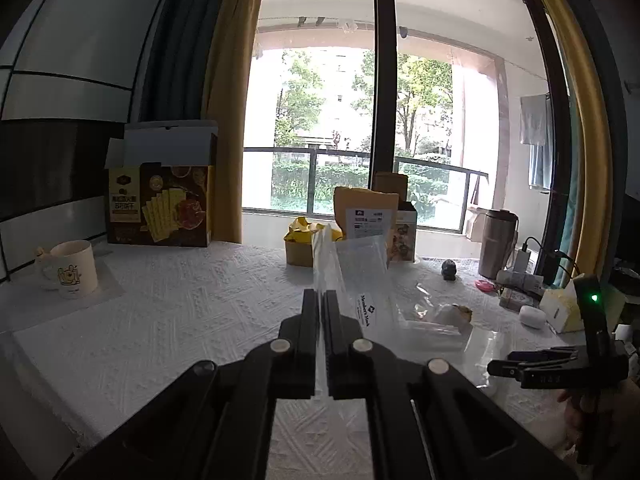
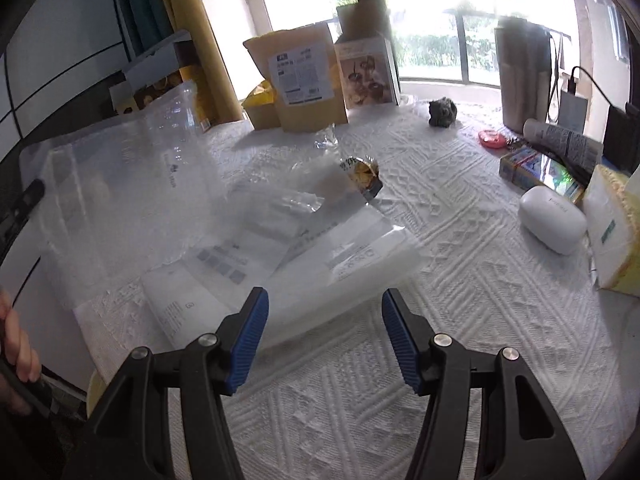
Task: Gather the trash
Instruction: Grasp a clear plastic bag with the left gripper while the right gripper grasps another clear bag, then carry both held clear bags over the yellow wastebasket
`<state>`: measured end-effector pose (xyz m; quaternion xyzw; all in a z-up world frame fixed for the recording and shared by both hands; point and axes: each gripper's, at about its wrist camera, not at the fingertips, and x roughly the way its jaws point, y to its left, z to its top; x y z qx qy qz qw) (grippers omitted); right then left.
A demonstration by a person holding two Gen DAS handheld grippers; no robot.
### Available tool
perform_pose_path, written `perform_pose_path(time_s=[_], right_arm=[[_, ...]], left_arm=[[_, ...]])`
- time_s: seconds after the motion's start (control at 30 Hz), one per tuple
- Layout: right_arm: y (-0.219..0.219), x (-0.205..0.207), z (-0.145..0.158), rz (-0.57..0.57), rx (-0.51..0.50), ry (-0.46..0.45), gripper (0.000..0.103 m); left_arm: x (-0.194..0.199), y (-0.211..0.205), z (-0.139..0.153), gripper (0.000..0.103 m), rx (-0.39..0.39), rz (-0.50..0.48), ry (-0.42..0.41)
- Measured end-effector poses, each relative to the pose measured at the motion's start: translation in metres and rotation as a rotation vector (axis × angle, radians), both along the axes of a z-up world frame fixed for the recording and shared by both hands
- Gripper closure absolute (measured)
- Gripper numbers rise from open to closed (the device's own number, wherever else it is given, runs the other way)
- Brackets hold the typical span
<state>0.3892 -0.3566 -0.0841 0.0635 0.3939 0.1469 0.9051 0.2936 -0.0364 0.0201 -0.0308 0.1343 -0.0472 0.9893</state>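
In the left wrist view my left gripper is shut on a clear plastic bag with dark print, which stands up from the fingertips above the white tablecloth. The same bag hangs at the left of the right wrist view. Beyond it lie more flat clear plastic bags and a crumpled gold-and-black wrapper. My right gripper stands open just above the near edge of those flat bags, blue pads apart, nothing between them. It also shows at the right of the left wrist view as the right gripper.
At the back stand a cracker box, a mug, a brown pouch, a small carton and a tumbler. To the right lie a white case, a tissue pack, a red item and a dark figurine.
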Motion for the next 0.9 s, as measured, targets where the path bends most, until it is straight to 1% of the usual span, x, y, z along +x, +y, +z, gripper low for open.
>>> perform_pose_path(time_s=[0.2,0.23,0.27,0.3,0.33,0.37,0.47,0.53,0.73,0.9], right_arm=[[0.011,0.005,-0.003,0.005,0.007,0.013,0.046],[0.012,0.006,-0.003,0.015,0.011,0.011,0.047],[0.012,0.009,-0.004,0.02,0.01,0.013,0.061],[0.013,0.009,-0.006,0.017,0.003,0.013,0.067],[0.013,0.008,-0.006,0.019,0.002,0.013,0.077],[0.013,0.007,-0.006,0.023,0.004,0.011,0.084],[0.014,0.003,-0.005,0.029,0.006,-0.008,0.096],[0.013,-0.003,-0.001,0.004,-0.006,-0.045,0.1],[0.005,-0.027,0.017,-0.074,-0.05,-0.157,0.101],[-0.001,-0.05,0.045,-0.1,-0.088,-0.248,0.101]], left_arm=[[-0.014,0.026,-0.012,0.1,-0.027,0.035,0.026],[-0.015,0.028,-0.014,0.1,-0.03,0.037,0.032],[-0.017,0.031,-0.017,0.1,-0.036,0.039,0.038],[-0.018,0.033,-0.02,0.1,-0.045,0.039,0.044],[-0.02,0.034,-0.022,0.1,-0.053,0.039,0.049],[-0.022,0.036,-0.023,0.1,-0.059,0.037,0.052],[-0.032,0.036,-0.024,0.101,-0.069,0.033,0.04],[-0.039,0.037,-0.021,0.101,-0.074,0.029,0.024],[-0.055,0.039,-0.009,0.101,-0.074,0.024,-0.017],[-0.071,0.043,0.005,0.101,-0.085,0.026,-0.069]])
